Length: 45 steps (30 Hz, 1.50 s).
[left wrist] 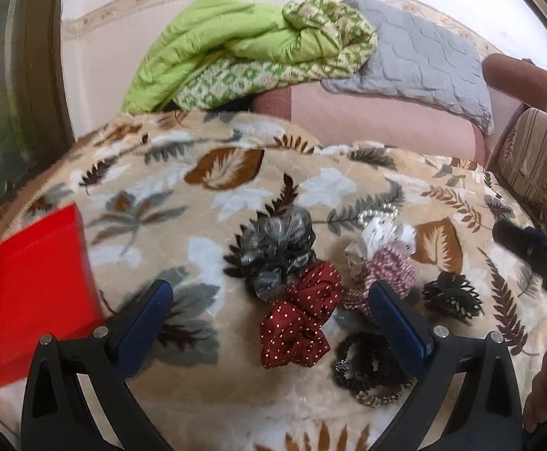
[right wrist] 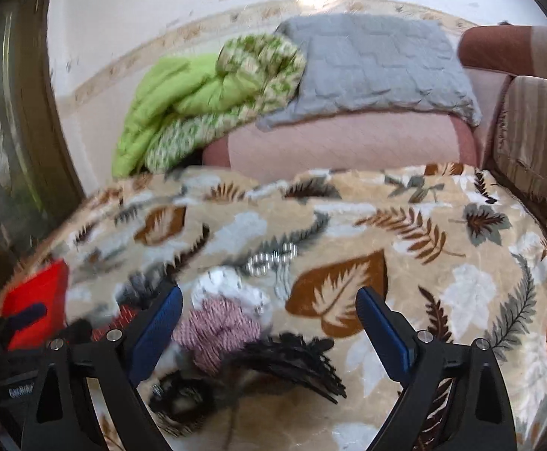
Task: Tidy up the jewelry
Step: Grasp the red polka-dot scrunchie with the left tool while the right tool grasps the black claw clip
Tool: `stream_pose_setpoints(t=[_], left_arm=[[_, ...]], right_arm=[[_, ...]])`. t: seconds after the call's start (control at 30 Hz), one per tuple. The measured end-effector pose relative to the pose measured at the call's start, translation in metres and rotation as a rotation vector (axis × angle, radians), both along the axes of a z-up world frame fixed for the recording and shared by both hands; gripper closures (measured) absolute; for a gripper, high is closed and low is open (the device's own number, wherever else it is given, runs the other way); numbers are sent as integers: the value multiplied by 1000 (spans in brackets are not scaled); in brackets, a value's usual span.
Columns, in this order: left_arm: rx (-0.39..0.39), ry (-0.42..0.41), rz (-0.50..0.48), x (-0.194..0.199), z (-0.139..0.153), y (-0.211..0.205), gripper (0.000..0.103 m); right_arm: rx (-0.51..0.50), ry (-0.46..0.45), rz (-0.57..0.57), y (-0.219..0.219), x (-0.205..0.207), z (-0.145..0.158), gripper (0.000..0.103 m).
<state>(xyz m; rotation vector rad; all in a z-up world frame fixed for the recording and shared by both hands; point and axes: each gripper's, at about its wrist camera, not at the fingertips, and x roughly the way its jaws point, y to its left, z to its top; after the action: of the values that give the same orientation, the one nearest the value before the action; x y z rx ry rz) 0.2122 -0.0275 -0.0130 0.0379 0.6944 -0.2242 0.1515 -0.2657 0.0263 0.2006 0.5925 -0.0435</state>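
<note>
Several scrunchies (left wrist: 296, 312) heaped on leaf-print blanket (left wrist: 213, 195), no clear long axis, both grippers' fingers (left wrist: 397, 315) spread

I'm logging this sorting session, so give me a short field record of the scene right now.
surface: leaf-print blanket
container: red box, left of the pile
items: dark red dotted scrunchie, grey-black scrunchie, pink knit scrunchie, black hair ties, pearl strand
left gripper: open, holding nothing
right gripper: open, holding nothing
</note>
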Motion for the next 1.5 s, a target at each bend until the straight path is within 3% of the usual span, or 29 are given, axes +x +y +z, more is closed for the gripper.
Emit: stream_pose_setpoints(t=[0.1,0.27,0.3,0.37,0.43,0.5,0.57,0.77,0.9,0.93,0.97,1.0,1.23,1.5], left_arm=[[-55,103,-13,12,-17,-4,0],[-2,99,-26,14,-34,-12,2],[-3,107,-20,16,-37,-10,6],[-35,143,-12,19,-44,-6,25],[-47,163,-13,21,-48,-5,27],[-41,165,-19,21,-50,-5,37],[-50,180,-29,22,-51,-6,60],[-100,228,-39,23,-58,-5,91],[-129,225,-42,13,-52,0,94],[-133,222,-46,9,-50,2,95],[-133,220,-46,5,-49,4,95],[-136,215,-44,0,-48,6,96],[-156,187,-39,-44,-41,20,96],[-190,155,-20,-90,-23,44,96]], right_arm=[[-74,49,37,8,8,-22,7],[-61,135,33,6,28,-53,8],[-67,147,27,5,30,-56,8],[-67,172,13,0,31,-63,8],[-66,196,-15,-5,33,-68,9],[-20,230,-11,-10,36,-76,14],[-15,251,8,-8,38,-80,16],[-20,276,71,3,34,-84,30],[-19,275,76,8,26,-81,39],[-18,278,72,8,23,-81,67],[-18,286,62,8,20,-81,83],[2,299,64,7,20,-83,87],[67,293,34,-1,3,-78,88],[85,217,44,12,-47,-40,88]])
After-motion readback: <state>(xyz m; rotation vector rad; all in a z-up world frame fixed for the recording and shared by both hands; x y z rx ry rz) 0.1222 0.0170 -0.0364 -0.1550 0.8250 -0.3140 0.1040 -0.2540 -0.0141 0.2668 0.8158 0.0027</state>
